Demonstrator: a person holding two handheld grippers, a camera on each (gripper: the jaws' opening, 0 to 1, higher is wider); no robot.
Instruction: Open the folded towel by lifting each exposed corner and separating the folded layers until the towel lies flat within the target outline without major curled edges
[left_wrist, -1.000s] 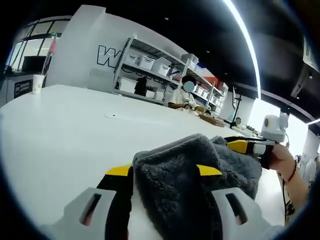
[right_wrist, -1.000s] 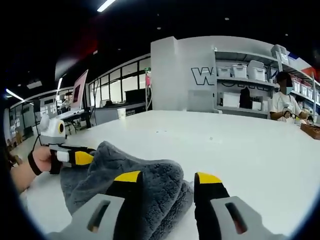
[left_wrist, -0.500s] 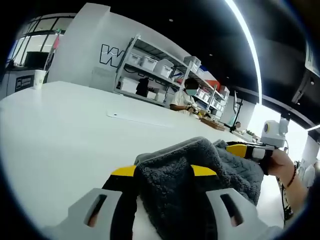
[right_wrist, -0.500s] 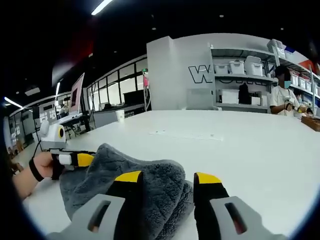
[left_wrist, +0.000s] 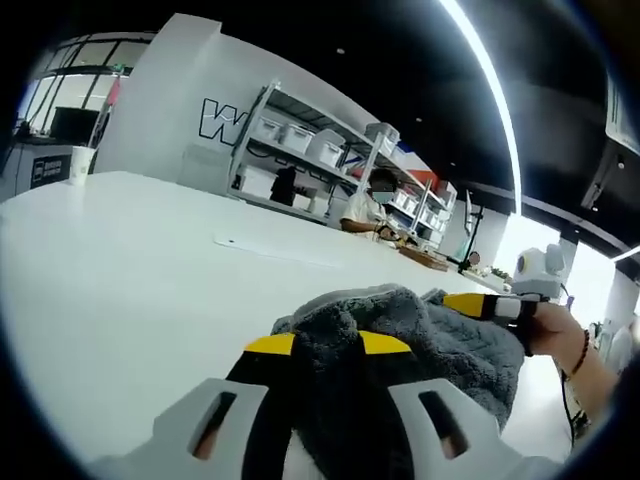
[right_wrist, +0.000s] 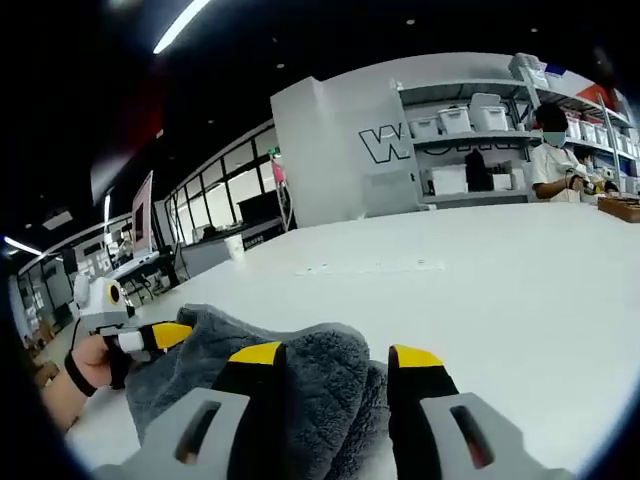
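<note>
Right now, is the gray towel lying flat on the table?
No, the gray towel is bunched up in a thick heap on the white table, with the right gripper reaching into its folds.

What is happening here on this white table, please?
A person works on a grey towel with a gripper in each hand. The left gripper has its jaws closed on a bunched fold of it. The right gripper has towel between its open jaws. The towel is crumpled on the white table, not yet flat.
</note>
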